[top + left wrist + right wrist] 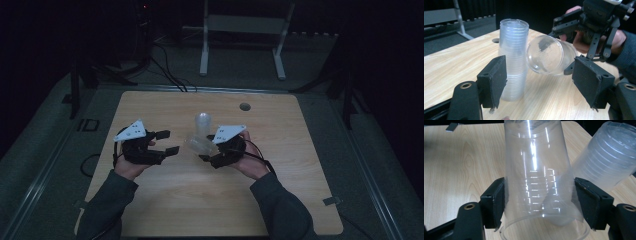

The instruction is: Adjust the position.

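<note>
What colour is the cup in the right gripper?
Clear, colourless plastic cup; best in the right gripper view.

A pale wooden table (165, 200) with a round hole (244, 106) fills mid-frame; behind, top centre, a white metal stand (245, 30) and black cables (167, 70).

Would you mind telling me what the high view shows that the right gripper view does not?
High view alone: both hands, the left tongs open and empty, the table's round hole, and a white frame beyond the table.
Right gripper view alone: the pads pressing the single cup's clear walls close up.
Both: that cup held in the right tongs, the cup stack, the wooden table.
</note>
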{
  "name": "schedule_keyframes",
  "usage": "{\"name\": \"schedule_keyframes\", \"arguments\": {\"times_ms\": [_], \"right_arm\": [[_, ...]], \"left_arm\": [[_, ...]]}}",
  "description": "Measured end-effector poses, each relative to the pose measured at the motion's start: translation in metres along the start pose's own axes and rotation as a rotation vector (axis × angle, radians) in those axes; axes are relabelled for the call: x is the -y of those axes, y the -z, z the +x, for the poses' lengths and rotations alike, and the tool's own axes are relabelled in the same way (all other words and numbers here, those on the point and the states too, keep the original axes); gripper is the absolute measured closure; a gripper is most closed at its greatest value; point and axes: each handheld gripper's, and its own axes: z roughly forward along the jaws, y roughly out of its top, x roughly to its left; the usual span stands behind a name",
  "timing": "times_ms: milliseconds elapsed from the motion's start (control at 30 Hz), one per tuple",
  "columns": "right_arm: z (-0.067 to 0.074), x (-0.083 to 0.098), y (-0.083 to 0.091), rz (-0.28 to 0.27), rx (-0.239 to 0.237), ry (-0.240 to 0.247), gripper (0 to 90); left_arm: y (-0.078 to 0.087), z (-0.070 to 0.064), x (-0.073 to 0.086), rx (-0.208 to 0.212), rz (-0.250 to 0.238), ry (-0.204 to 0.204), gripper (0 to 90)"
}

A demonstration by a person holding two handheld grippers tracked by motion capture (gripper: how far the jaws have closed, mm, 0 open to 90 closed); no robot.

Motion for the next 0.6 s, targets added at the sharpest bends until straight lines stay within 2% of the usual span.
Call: {"name": "schedule_keyframes", "arguments": {"times_ms": [267,600], "right_arm": [[-0.004,-0.004,0.002,0.026,-0.006,0.022,29.4],[-0.006,-0.01,0.002,0.048,-0.014,0.043,29.5]], "left_arm": [[0.0,0.002,-0.008,-0.02,0.064,-0.048,28.3],[-0.003,0.0,-0.012,-0.029,0.121,-0.107,28.4]]}}
